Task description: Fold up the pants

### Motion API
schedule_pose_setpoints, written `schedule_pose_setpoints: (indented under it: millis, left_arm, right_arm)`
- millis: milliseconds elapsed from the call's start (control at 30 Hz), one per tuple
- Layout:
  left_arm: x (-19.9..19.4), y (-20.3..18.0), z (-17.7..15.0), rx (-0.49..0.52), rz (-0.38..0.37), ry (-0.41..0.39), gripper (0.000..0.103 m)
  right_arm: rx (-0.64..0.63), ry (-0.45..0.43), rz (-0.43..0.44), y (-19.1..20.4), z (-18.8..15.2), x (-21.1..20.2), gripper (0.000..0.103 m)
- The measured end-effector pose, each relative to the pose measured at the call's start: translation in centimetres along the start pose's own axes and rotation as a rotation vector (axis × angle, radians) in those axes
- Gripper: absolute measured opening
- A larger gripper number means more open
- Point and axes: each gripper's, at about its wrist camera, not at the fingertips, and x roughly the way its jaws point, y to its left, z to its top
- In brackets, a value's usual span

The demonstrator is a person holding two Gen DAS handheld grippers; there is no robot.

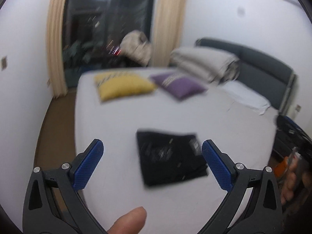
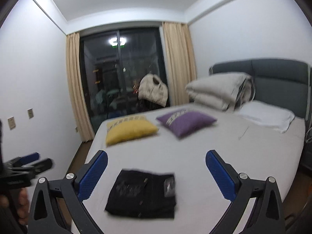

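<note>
The pants (image 2: 143,194) lie folded into a compact black rectangle on the near part of the bed (image 2: 195,156). Both the left tongs (image 1: 153,162) and right tongs (image 2: 157,175) gape wide and empty above it. Soft, light cloth; best pinched along a stacked edge.

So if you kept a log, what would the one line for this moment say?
pants: folded, lying on bed | left gripper: jaws open, empty | right gripper: jaws open, empty | both above pants

We make out no legible text; the patterned bands on the yellow cushion (image 2: 130,129) and purple cushion (image 2: 185,121) are too blurred.
</note>
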Motion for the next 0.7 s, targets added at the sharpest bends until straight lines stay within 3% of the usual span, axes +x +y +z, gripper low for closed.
schedule_pose_setpoints:
  millis: [133, 300, 700]
  left_arm:
    - [2.5, -0.1, -1.9, -0.031, 0.067, 0.113, 0.103]
    - [4.5, -1.1, -3.8, -0.016, 0.085, 0.165, 0.103]
    - [8.8, -1.1, -5.0, -0.013, 0.095, 0.214, 0.103]
  right_arm:
    - [0.009, 0.114, -0.014, 0.2, -2.0, 1.0, 0.103]
    - [0.036, 0.217, -0.011, 0.4, -3.5, 1.8, 0.103]
    - [0.025, 0.292, -0.015, 1.2, -4.2, 2.9, 0.103]
